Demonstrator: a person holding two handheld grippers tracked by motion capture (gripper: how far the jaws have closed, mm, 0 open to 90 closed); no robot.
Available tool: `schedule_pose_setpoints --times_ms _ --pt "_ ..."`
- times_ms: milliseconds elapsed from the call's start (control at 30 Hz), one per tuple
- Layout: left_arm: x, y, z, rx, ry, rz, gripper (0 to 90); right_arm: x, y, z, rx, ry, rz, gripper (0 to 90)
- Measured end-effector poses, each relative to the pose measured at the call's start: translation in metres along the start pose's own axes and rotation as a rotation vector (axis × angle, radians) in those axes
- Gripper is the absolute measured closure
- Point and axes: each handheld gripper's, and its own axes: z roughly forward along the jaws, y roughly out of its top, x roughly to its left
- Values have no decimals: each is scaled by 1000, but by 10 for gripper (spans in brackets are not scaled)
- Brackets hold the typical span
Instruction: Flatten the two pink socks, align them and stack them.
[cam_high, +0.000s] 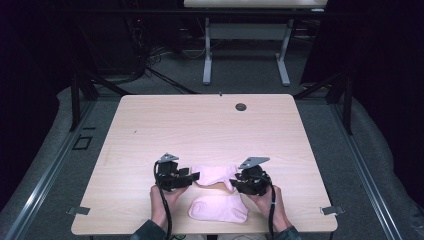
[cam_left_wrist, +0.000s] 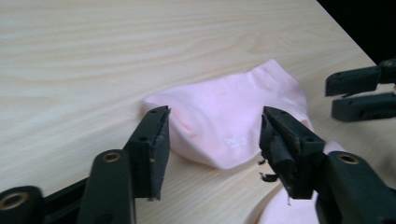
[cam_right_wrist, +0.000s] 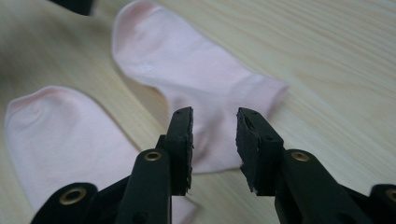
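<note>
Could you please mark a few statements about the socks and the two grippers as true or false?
1. Two pink socks lie on the table. True: the farther sock and the nearer sock.
2. The left gripper is shut on the farther sock. False: its jaws stand open around the toe end.
3. The right gripper is open. True.
4. The socks are rolled into one ball. False: both lie flat.
</note>
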Motion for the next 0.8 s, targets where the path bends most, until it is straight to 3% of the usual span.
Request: schedule_pose_setpoints --times_ms 100,233,467,700,800 --pt "4 6 -4 -6 53 22 410 -13 -1 -4 -1 -38 67 633" --pt "9 14 4 57 84 46 422 -19 2 3 28 -59 97 628" --pt "9 15 22 133 87 81 499 -18 4 22 84 -66 77 629" --pt "6 15 37 219 124 125 547 -15 7 30 120 -61 60 657" --pt "4 13 40 238 147 164 577 -14 6 32 130 -59 54 673"
